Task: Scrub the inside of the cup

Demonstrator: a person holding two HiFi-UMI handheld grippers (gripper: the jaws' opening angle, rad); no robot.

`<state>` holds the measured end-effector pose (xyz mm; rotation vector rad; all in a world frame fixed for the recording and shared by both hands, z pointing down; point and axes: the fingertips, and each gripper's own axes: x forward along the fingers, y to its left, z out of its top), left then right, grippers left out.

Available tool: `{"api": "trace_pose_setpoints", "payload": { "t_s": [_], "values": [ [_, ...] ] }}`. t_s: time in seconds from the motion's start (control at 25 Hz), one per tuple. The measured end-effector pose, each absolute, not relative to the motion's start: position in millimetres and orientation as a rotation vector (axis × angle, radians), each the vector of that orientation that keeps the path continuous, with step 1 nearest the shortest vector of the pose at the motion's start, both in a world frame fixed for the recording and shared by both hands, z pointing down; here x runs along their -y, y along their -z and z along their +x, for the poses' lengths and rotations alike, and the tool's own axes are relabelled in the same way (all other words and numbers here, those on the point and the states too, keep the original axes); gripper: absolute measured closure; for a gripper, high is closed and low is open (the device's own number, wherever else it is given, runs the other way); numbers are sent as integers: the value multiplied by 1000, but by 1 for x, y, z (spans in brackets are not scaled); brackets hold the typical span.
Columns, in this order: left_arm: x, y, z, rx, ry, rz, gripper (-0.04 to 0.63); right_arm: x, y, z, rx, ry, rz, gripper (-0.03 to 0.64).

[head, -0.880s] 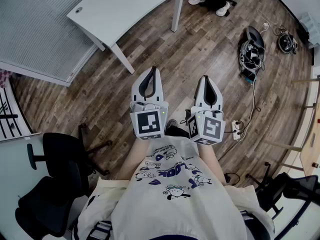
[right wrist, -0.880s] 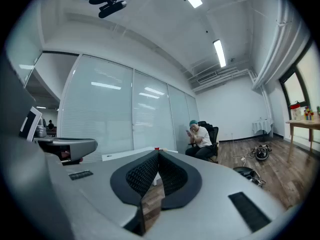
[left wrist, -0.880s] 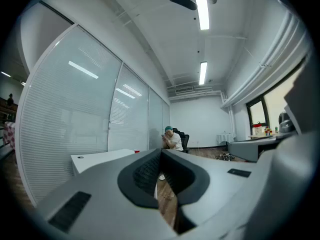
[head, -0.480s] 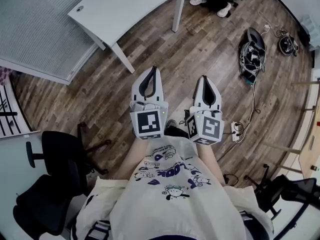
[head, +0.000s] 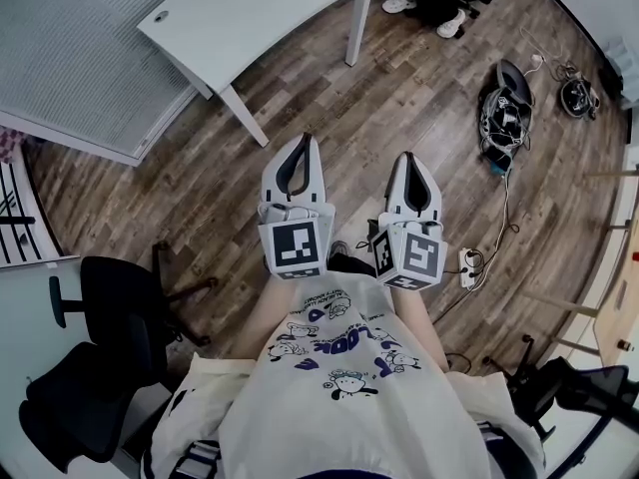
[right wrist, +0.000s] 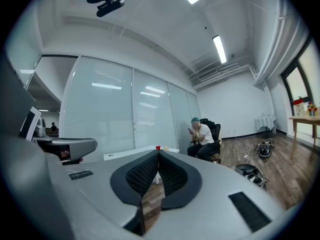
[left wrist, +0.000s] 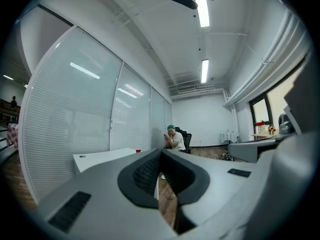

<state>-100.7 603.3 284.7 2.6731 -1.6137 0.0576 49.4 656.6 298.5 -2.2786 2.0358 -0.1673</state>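
cup [right wrist: 158,148] distant, left gripper [head: 303,140] as before

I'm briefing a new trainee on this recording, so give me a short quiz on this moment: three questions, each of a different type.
1. True or false: the left gripper has its jaws wide open.
2. Fill in: the right gripper has its jaws ___, with nothing between them.
3. Multiple choice: the small red cup is
A) on the white table
B) between the left gripper's jaws
C) between the right gripper's jaws

Key: 1 false; 2 shut; 3 A
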Motion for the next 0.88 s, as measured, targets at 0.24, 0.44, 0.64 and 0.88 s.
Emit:
{"api": "trace_pose_setpoints", "payload": {
  "t_s": [0.24,0.44,0.64,0.88],
  "values": [
    [-608,-289,-89,1646,-60,2638,566,-659,-300,67,-2051,173,-2256,615],
    [-615,-290,-84,1660,-70,2617,565,-660,-308,75,-2064,218,-2242,615],
    [-613,-296,-89,1682,-104,2597,565,-658,-313,72,-2080,243,-2221,615],
    [-600,-305,-92,1678,-115,2574,566,-647,-321,70,-2088,262,-2233,615]
  ]
}}
